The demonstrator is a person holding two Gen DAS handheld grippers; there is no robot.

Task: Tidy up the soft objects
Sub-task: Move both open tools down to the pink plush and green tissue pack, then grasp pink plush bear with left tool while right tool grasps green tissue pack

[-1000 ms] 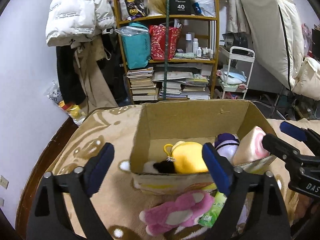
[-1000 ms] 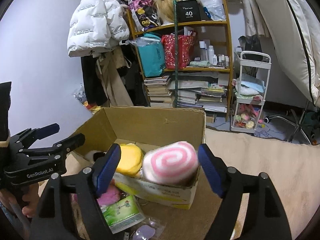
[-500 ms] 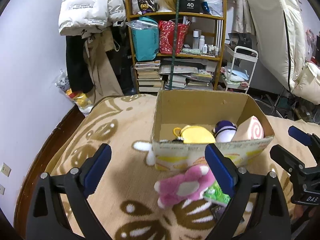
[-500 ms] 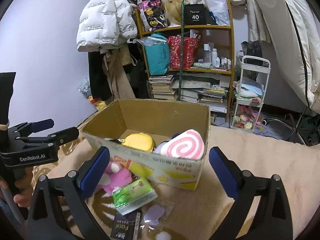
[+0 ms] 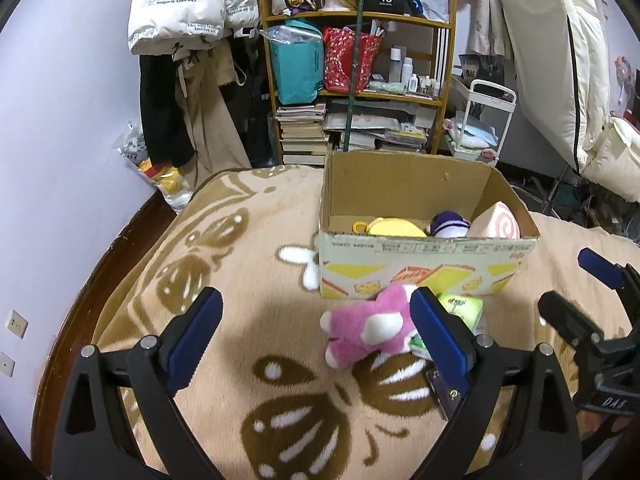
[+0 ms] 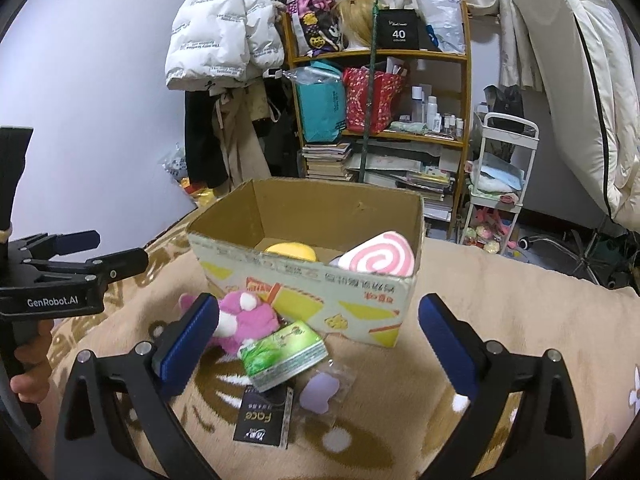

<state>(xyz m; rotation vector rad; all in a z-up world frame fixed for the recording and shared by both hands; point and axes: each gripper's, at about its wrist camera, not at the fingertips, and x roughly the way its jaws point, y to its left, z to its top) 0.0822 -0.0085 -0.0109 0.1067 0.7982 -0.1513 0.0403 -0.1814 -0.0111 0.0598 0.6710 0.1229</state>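
An open cardboard box (image 5: 424,272) (image 6: 320,292) stands on the patterned blanket. Inside it lie a pink swirl roll cushion (image 6: 380,258) (image 5: 498,226), a yellow plush (image 6: 292,250) (image 5: 394,228) and a purple plush (image 5: 448,224). In front of the box a pink plush toy (image 5: 370,328) (image 6: 244,320) rests beside a green tissue pack (image 6: 284,354) (image 5: 460,308). My left gripper (image 5: 316,336) stands open over the blanket, nothing between its fingers. My right gripper (image 6: 320,340) is open wide, held back from the box above the tissue pack.
A black "Face" packet (image 6: 264,420) and a clear bag with a purple sponge (image 6: 318,392) lie near the tissue pack. Behind the bed stand a cluttered wooden shelf (image 5: 360,92), a white trolley (image 6: 500,184) and hanging coats (image 5: 188,16). A hand (image 6: 30,364) holds the left gripper.
Both grippers have drawn back from the box, which now looks smaller and farther. The swirl cushion, earlier between the right gripper's fingers, now lies in the box, and those jaws stand wider.
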